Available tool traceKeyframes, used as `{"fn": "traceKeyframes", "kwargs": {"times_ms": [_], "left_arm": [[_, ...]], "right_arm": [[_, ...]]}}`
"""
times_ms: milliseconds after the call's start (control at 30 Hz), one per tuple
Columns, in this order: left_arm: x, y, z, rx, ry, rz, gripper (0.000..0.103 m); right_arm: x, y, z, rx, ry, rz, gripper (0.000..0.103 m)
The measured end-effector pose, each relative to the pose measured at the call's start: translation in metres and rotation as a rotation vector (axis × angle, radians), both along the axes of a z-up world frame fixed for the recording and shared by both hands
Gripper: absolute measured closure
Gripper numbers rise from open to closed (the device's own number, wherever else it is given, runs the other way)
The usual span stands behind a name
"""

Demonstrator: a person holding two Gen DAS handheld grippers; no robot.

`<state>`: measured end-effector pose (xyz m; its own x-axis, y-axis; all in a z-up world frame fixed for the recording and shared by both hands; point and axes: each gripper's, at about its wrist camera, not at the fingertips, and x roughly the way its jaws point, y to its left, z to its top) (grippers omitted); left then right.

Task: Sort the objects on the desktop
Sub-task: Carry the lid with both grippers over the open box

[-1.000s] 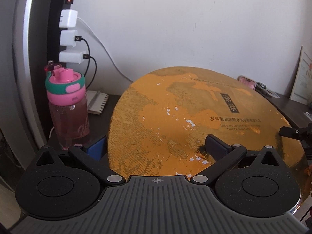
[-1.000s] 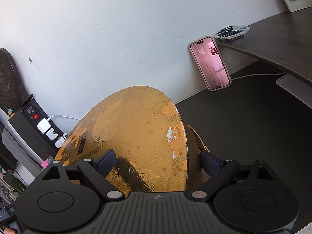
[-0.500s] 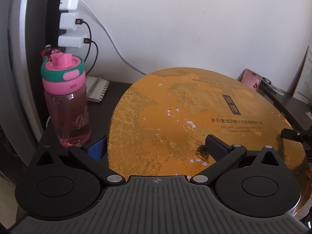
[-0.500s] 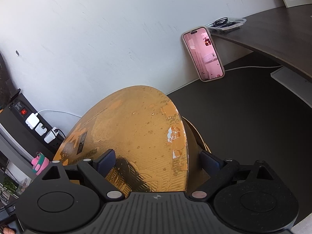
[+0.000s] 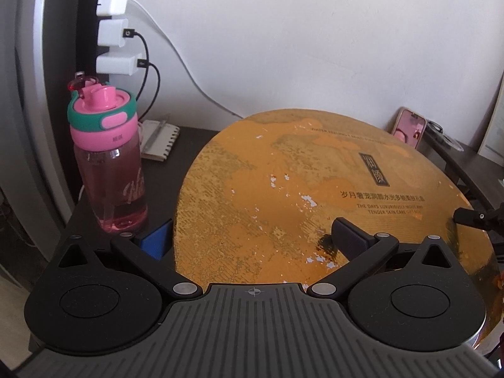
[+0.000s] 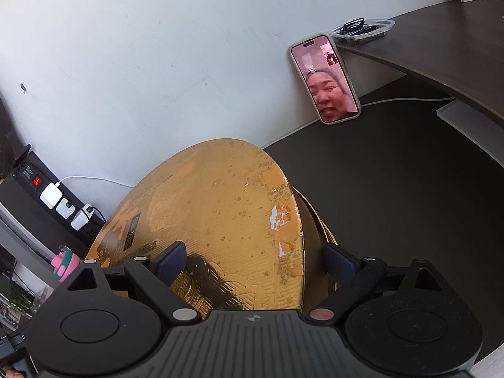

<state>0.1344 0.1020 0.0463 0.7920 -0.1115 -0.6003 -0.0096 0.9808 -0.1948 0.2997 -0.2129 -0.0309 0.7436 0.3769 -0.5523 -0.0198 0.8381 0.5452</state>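
A large round gold gift box [image 5: 315,195] with worn patches and black lettering fills both views; in the right wrist view it [image 6: 220,226] is seen edge-on. My left gripper [image 5: 252,239] is shut on its left edge, one finger on the lid [image 5: 349,236], the other below. My right gripper [image 6: 255,261] is shut on the opposite edge, one finger on the lid, the other on the side wall. The right gripper's tip [image 5: 472,217] shows at the far right of the left wrist view.
A pink water bottle [image 5: 108,163] stands left of the box, by a spiral notebook [image 5: 159,140] and a power strip with white chargers [image 5: 111,34]. A phone [image 6: 324,78] leans on the wall. A raised dark desk [image 6: 441,44] with a clear tray [image 6: 362,30] is right.
Both grippers and the box have moved together; the bottle and chargers have shifted right and closer in the left view, and the phone has moved left in the right view.
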Motion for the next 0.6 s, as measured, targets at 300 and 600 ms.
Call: {"fn": "traceKeyframes", "kwargs": {"times_ms": [300, 600], "left_arm": [[0.005, -0.009, -0.002, 0.002, -0.001, -0.013, 0.000], [0.008, -0.006, -0.004, 0.008, 0.017, 0.001, 0.001]], "right_arm": [[-0.005, -0.009, -0.001, -0.002, 0.000, -0.017, 0.008], [-0.001, -0.004, -0.005, -0.009, 0.022, -0.008, 0.007]]}}
